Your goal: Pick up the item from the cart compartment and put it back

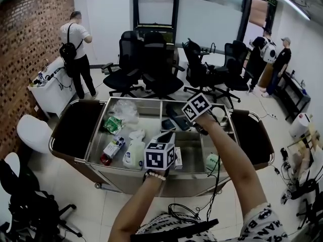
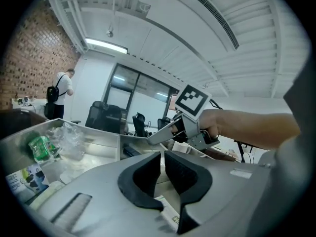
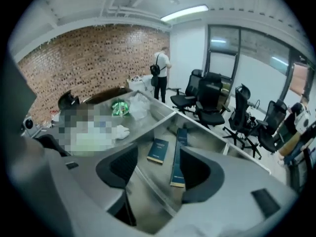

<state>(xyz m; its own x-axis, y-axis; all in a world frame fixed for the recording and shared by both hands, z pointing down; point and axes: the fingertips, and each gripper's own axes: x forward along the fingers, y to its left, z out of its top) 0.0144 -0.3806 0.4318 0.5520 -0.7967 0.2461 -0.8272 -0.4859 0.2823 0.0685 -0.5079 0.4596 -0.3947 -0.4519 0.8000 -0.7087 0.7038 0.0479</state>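
— Dark blue, that long box (image 3: 177,157): is it up yet?

— No. It lies flat on the steel floor in the middle compartment of the cart (image 1: 160,101), just beside a shorter blue box (image 3: 159,151). Nothing is lifted, so I judge that both the pick and the putting back are left to do.

— Which way does it run?

— Its long axis goes from the near side toward the far wall, with one short end toward the right tool (image 3: 158,172).

— And the tools?

— The right tool hangs over that compartment, angled down, jaws spread wide, no pad touching either box. The left tool (image 2: 163,168) sits over the cart's front, its pads pressed almost together, pinching nothing I can see.
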